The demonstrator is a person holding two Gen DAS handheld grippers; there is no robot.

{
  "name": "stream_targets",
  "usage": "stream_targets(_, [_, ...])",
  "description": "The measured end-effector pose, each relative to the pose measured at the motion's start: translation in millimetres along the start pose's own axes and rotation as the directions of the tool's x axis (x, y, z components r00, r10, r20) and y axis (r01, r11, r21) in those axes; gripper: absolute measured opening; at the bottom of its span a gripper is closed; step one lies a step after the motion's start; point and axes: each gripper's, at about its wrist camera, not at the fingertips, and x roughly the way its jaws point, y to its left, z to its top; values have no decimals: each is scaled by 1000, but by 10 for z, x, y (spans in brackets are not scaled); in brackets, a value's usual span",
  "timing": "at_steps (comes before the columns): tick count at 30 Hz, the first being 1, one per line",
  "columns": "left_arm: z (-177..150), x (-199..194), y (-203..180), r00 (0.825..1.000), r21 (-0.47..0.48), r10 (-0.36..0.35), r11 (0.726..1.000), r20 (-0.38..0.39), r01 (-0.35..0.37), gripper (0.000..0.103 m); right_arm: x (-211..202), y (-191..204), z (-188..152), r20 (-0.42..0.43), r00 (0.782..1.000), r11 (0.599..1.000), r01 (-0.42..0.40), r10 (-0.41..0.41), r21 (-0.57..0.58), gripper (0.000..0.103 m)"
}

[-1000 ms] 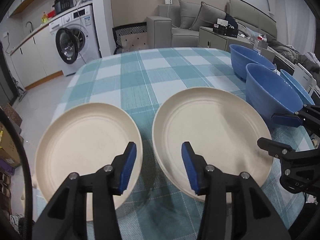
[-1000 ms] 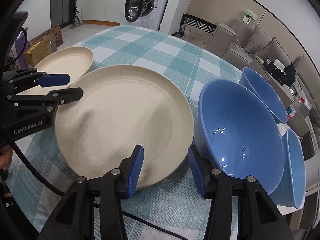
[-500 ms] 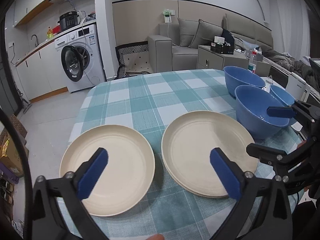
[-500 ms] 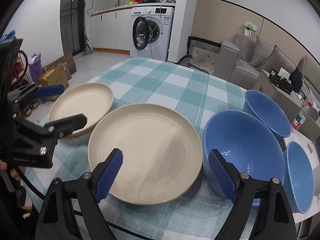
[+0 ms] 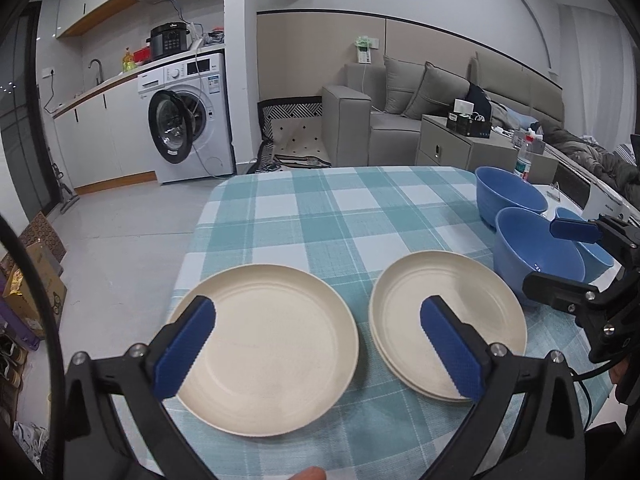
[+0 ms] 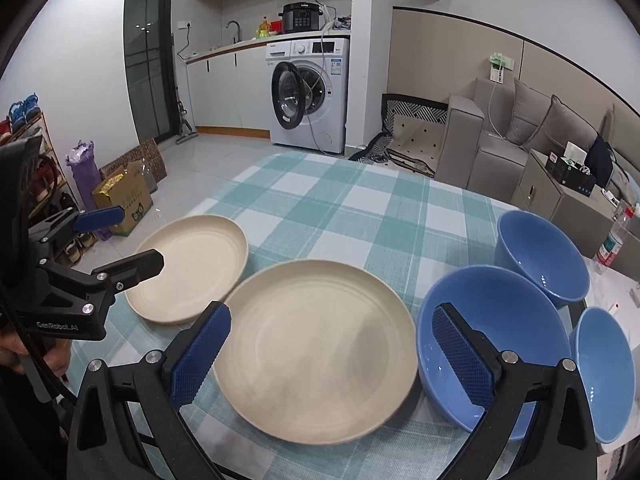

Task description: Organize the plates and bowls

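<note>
Tools in both hands are seen pulled back and raised from the dishes compared with a second ago, when each set of blue pads sat narrow and close over the plates; both are now spread wide and nothing is held in either. The left tool (image 5: 318, 342) is held above the near edge of the tabletop (image 5: 320, 216), its pads framing the left cream plate (image 5: 264, 350) without touching it. The right tool (image 6: 334, 356) is held likewise, one pad over the near rim of the right-hand plates and the other over the nearest bowl, with no contact visible.

Everything is laid out on a teal and white checked tablecloth (image 6: 340, 208). The largest pieces, two groups of cream plates, are placed side by side near the front edge, just apart. The right cream plate stack (image 5: 448, 320) shows a second rim beneath its edge in the left wrist view, so it is judged to be two plates nested; the left plate lies alone. To the right of the stack, three blue bowls are set separately: the large blue bowl (image 6: 494, 344) just beside the stack, the far blue bowl (image 6: 542, 262) behind it, and the small blue bowl (image 6: 604, 372) at the tabletop's right edge.

From this layout, one stacking step is judged done. The single plate is still to be added to the stack, and the three bowls are not yet nested. The widened pads suggest a fresh grasp is being prepared, though which piece is meant cannot be told.
</note>
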Motion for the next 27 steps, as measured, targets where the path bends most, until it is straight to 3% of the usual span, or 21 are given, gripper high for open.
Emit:
stream_targets(8, [24,-57,225,999,-31,37,999,17,-37,103,29,101,152,24,998,998,-67,66,22,102])
stream_targets(13, [21,-73,377,998,-60,58,997,22,-56,103,41,170,211,53,997,998,-64,63,16,102])
stream_targets(20, [-16,-24,561,993,-81,115,990,14,-113,103,154,306,305,51,995,996,-90,90,-9,102])
stream_targets(27, [-55,59,728,992,-123,122,985,-10,-122,103,315,407,404,22,995,995,-99,100,-5,102])
